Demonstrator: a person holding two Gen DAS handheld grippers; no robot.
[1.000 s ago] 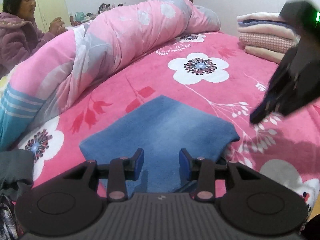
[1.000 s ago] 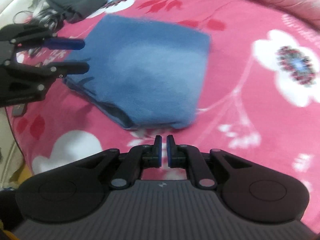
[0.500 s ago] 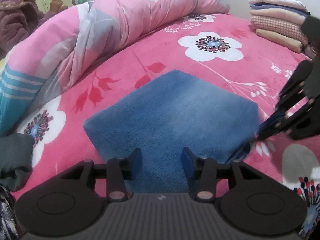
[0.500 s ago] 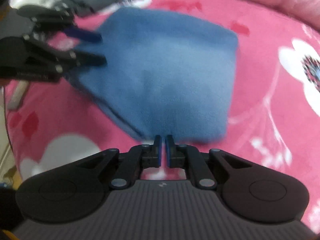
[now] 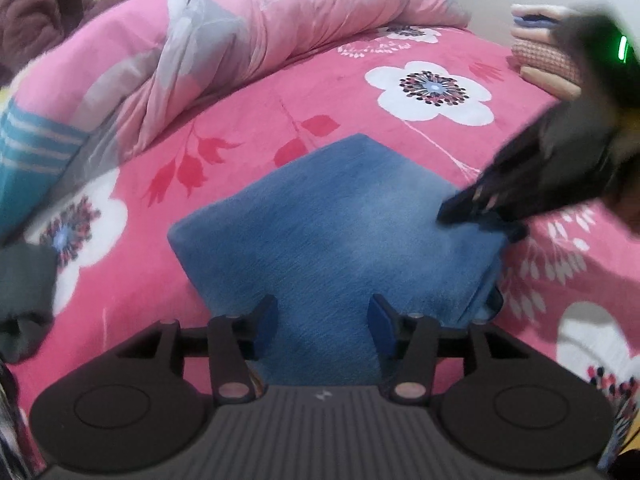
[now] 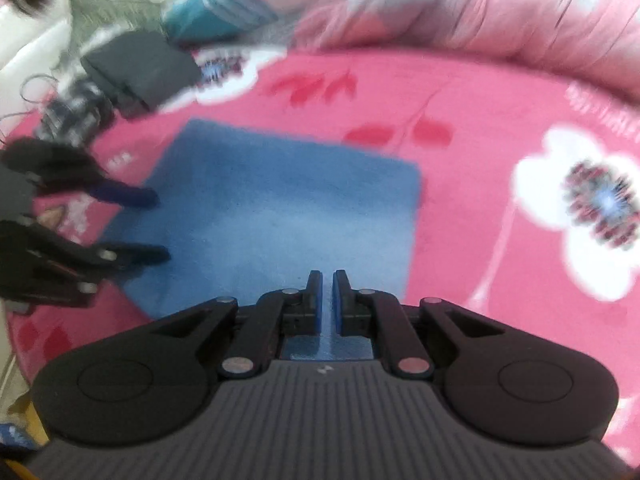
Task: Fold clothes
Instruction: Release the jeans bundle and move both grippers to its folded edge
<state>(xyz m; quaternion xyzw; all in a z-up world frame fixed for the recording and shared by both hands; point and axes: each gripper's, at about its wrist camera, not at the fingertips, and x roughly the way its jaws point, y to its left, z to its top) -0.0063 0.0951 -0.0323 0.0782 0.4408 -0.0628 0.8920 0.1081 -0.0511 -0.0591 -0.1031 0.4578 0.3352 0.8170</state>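
Left wrist view showed the folded blue cloth (image 5: 340,232) lying flat on the pink flowered blanket (image 5: 432,128), filling the middle of the frame from about 9 o'clock to 3 o'clock. The left claw (image 5: 323,318) sat at 6 o'clock over the cloth's near edge. Its jaws were opening, wider apart than a second before, with the cloth under the gap and neither pad pinching it. That reads as a release: the fold on this side looks finished and let go.

At 3 o'clock in the same view the right claw (image 5: 476,216) had come in from higher up and now rested its tip on the cloth's right corner. From its own camera, the right claw (image 6: 327,300) was pressed together with only a thin slit between the pads and nothing caught between them. A moment earlier the cloth's edge lay just ahead of those tips; now the blue surface (image 6: 280,208) ran beneath them. I judge it was pressing or smoothing the corner flat rather than gripping.

A stack of folded laundry (image 5: 544,52) waited at 2 o'clock, well apart, so the cloth likely belongs there.
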